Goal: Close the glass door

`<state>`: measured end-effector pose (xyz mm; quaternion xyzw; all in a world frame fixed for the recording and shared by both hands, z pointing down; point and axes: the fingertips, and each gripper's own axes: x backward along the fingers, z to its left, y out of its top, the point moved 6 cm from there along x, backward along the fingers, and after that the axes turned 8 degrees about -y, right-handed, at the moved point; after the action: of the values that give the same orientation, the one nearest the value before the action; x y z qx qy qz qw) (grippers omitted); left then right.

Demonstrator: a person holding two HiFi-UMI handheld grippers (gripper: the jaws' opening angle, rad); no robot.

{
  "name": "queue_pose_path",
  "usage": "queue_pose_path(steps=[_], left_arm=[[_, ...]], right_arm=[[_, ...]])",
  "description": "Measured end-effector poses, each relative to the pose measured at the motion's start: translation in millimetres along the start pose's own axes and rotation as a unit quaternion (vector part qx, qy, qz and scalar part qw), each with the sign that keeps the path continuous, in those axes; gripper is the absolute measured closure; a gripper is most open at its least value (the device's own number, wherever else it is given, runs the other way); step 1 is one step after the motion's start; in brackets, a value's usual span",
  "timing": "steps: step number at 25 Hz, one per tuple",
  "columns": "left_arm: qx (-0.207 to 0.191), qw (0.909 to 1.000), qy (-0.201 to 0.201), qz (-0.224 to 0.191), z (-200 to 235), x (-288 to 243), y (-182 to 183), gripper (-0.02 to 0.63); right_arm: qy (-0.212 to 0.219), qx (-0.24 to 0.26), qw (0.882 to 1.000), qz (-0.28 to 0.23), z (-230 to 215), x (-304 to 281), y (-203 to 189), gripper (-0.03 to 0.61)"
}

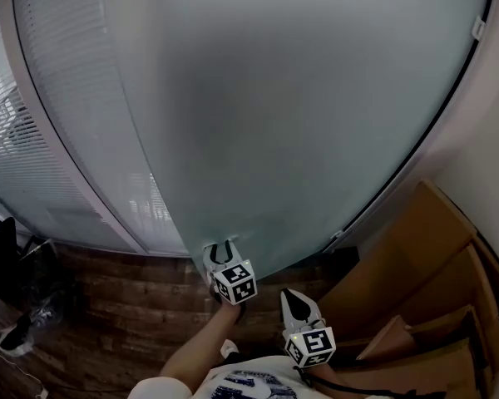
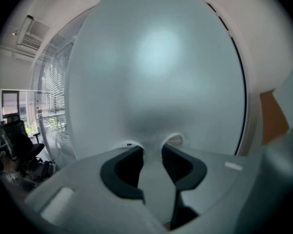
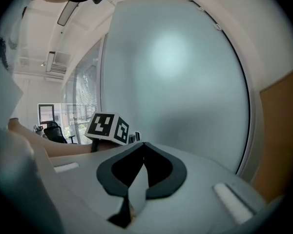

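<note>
We face the large frosted glass door (image 1: 299, 98). Our left gripper (image 1: 222, 246) is at the door's lower edge, jaws released and empty, tips close up to the glass. Our right gripper (image 1: 296, 298) is farther back from the door, jaws clenched on nothing.

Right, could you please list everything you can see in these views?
door: one, frosted grey glass, fills the middle
glass wall: one, pale blinds behind it, left of the door
floor: one, dark wood, below the door
boxes: a few, brown cardboard, right
chair: one, black, far left
arm: one, bottom centre, behind the left gripper
left gripper: one, white, open and empty, at the door's bottom edge
right gripper: one, white, shut, nearer the person
</note>
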<state>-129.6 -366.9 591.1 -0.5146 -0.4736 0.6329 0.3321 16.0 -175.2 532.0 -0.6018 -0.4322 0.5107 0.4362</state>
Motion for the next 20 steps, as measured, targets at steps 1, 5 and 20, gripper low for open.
queue_pose_path(steps=[1, 5, 20], left_arm=[[0.0, 1.0, 0.0, -0.001, 2, -5, 2, 0.494], [-0.006, 0.9999, -0.009, -0.006, 12, -24, 8, 0.495], [-0.019, 0.9988, -0.042, -0.019, 42, -103, 35, 0.495]], right_arm=[[-0.003, 0.0, 1.0, 0.0, 0, -2, 1, 0.571], [-0.012, -0.004, 1.0, 0.005, -1, -11, -1, 0.571], [0.028, -0.007, 1.0, 0.012, -1, -117, 14, 0.571]])
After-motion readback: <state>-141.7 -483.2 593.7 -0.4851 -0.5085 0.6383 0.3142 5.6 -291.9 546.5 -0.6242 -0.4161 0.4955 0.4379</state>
